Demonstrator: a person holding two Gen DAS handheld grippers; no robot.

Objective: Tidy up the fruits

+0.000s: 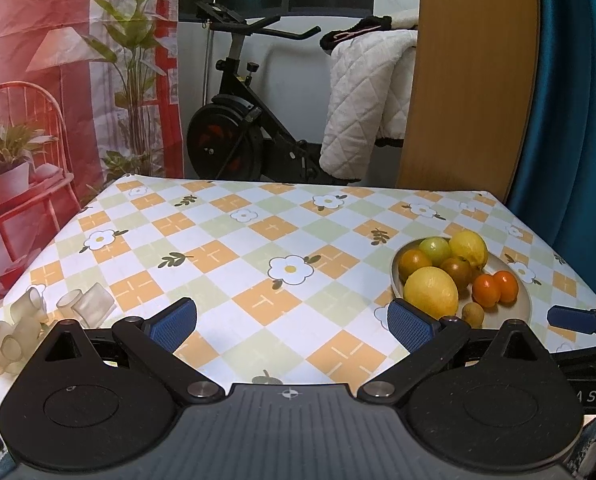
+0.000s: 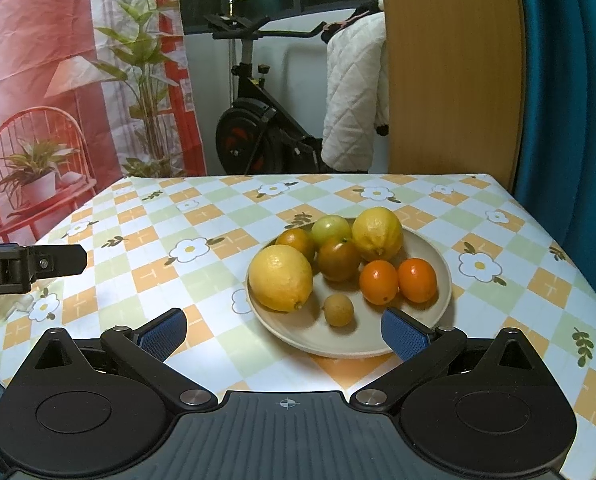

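All 8 fruits (image 2: pixel 340 264) sit on plate (image 2: pixel 442 304), none loose on table (image 2: pixel 201 216); fits sorted end or unsorted start. Your left gripper (image 1: pixel 291 322) and right gripper (image 2: pixel 283 332) gape, holding nothing

Dim, warm indoor light; soft shadows, sharp centre, fisheye bending at edges.

We see a counter (image 2: pixel 145 240) checked orange, pale green and white with white flowers. On the cream plate (image 2: pixel 444 276), yellow lemons (image 2: pixel 280 278) lie at nine and twelve o'clock, bright orange fruits (image 2: pixel 398 281) at three. Tongs' pads (image 2: pixel 404 338) are blue.
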